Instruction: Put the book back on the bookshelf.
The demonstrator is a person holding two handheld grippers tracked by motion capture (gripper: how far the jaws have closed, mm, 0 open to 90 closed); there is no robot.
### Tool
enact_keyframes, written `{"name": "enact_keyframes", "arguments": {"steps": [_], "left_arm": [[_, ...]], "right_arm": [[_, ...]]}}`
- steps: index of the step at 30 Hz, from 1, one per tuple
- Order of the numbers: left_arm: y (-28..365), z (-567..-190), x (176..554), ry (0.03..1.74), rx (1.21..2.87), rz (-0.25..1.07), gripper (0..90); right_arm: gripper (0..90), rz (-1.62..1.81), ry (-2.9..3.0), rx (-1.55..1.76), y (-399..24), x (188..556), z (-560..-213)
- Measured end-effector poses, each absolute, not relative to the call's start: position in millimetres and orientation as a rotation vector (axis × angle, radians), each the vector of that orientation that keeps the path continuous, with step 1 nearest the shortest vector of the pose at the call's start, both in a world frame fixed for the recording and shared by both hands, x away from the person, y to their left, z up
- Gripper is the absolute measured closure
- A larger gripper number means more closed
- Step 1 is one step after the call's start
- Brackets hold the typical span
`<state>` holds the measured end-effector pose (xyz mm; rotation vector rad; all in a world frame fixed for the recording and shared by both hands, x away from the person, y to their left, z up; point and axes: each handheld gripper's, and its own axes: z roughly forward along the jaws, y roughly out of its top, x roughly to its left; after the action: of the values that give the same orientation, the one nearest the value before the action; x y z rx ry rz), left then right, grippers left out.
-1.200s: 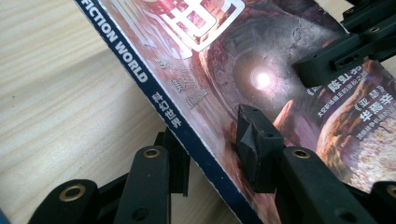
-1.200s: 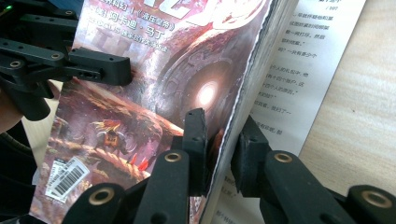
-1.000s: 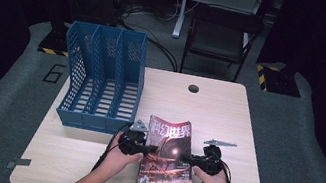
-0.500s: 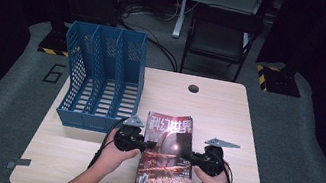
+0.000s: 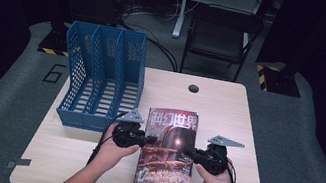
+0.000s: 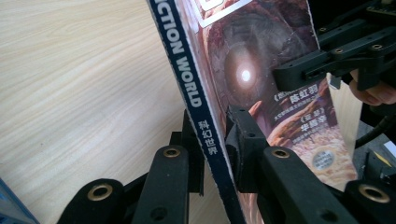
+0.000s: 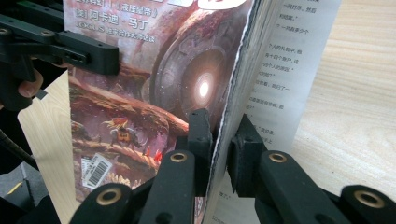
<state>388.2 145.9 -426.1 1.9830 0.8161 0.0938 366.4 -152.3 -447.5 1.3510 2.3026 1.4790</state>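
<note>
Magazine clamped on both edges, coming up off the table.

Your left gripper (image 5: 142, 139) has just been closing onto the spine of the magazine (image 5: 168, 148); your right gripper (image 5: 190, 153) is pinching the page edge. It's rising, right of the blue file rack (image 5: 102, 78), next probably slotting it.

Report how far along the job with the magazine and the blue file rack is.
Done: both grips are set. The left claw pinches the magazine at its spine, the right claw clamps its open page edge. In hand: the magazine is held between them above the table. Left: it is not yet in the blue file rack, whose three slots look empty.
</note>
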Motion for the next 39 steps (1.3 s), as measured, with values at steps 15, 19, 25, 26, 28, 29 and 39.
{"name": "enact_keyframes", "arguments": {"steps": [15,19,25,26,28,29,39], "left_arm": [[149.6,-408.4,384.6,0.774,1.955,0.208,80.2],[150.0,-407.1,381.9,0.764,1.938,0.256,81.5],[149.6,-408.2,379.0,0.764,1.930,0.261,81.7],[149.5,-408.2,378.2,0.764,1.926,0.257,81.8],[149.3,-408.6,377.1,0.752,1.919,0.258,82.2],[149.0,-408.8,376.1,0.754,1.911,0.244,82.2],[147.4,-407.8,369.0,0.728,1.908,0.222,83.3]], "right_arm": [[85.1,1.472,2.136,1.096,-145.9,355.4,-423.2],[85.2,1.480,2.111,1.065,-144.8,354.4,-424.1],[85.1,1.490,2.103,1.059,-144.9,355.3,-427.1],[84.7,1.496,2.103,1.071,-145.7,354.8,-427.4],[83.5,1.505,2.105,1.096,-147.9,354.1,-428.0],[83.5,1.505,2.105,1.096,-147.9,354.1,-428.0],[67.0,1.511,2.229,1.194,-167.0,357.3,-436.2]]}}
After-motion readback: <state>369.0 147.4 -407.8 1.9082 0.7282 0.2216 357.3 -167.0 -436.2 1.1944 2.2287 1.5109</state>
